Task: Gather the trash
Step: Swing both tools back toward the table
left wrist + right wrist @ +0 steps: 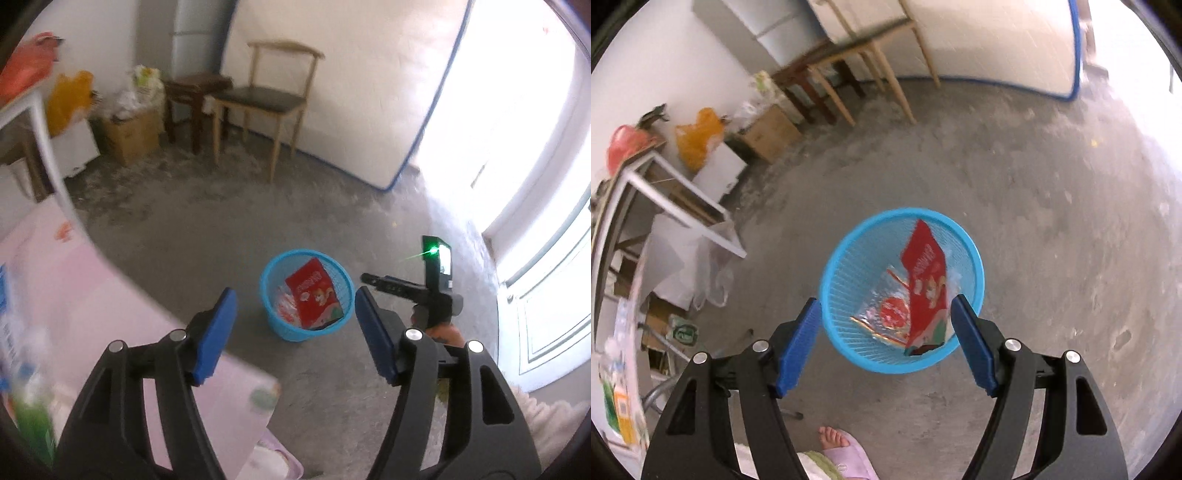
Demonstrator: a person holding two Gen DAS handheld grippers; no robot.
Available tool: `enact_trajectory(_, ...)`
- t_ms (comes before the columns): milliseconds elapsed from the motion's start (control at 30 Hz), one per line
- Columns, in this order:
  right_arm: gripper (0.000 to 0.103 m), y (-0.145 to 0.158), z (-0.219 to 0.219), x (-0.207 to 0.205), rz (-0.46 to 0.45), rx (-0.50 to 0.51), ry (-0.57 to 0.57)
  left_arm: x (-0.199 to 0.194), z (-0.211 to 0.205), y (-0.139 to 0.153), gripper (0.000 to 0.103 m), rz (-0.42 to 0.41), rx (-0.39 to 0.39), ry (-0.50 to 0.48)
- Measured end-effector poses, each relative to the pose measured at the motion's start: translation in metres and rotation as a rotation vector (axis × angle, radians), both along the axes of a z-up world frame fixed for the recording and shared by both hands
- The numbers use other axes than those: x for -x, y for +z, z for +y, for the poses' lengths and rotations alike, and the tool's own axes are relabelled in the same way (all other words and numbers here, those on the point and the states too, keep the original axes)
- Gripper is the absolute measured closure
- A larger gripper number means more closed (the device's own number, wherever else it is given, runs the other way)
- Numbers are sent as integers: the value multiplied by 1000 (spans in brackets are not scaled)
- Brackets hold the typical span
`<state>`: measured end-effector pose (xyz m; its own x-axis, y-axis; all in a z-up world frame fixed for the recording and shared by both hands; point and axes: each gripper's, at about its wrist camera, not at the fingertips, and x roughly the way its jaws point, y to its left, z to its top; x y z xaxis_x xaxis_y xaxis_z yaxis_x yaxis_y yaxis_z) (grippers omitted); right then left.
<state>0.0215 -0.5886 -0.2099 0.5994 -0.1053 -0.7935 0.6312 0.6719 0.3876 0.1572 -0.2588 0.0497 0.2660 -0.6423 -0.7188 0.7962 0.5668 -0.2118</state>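
Both grippers, left gripper (295, 325) and right gripper (886, 339), hang spread and empty above the blue basket (834, 258). Red packet (925, 284) inside looks light and crinkly, so I'd pinch an edge.

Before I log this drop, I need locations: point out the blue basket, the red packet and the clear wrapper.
blue basket (849, 236): right wrist view, far rim.
red packet (923, 280): right wrist view, printed face.
clear wrapper (886, 314): right wrist view, red-printed middle.

Blue mesh basket (846, 266), red packet (925, 273), grey floor (1052, 221)
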Motion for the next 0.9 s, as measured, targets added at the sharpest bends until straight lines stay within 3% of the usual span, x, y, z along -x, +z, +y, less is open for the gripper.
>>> enact_trajectory(133,39,14,17,-5,-4,21,66,19,80,3,37,-31,29,92)
enact_trajectory(267,57,-8,18,-34,81,-36,121,33,168,-1,37,-83,22,242)
enact_trajectory(367,71,-51,8,-64,180,-118,137,41,221,-1,36,-105,26,370)
enact_trajectory(467,82,-113,-6,-105,349,-159,166,45,273,0,36,-114,42,523)
enact_trajectory(567,84,-158,-13,-133,468,-157,203,45,310,3,36,-128,42,651)
enact_trajectory(700,84,-214,-20,-160,646,-172,236,41,336,8,35,-133,50,747)
enact_trajectory(767,84,-237,-25,-167,797,-99,240,40,342,7,35,-139,40,782)
enact_trajectory(900,84,-253,-32,-170,946,2,227,31,345,1,35,-118,-10,804)
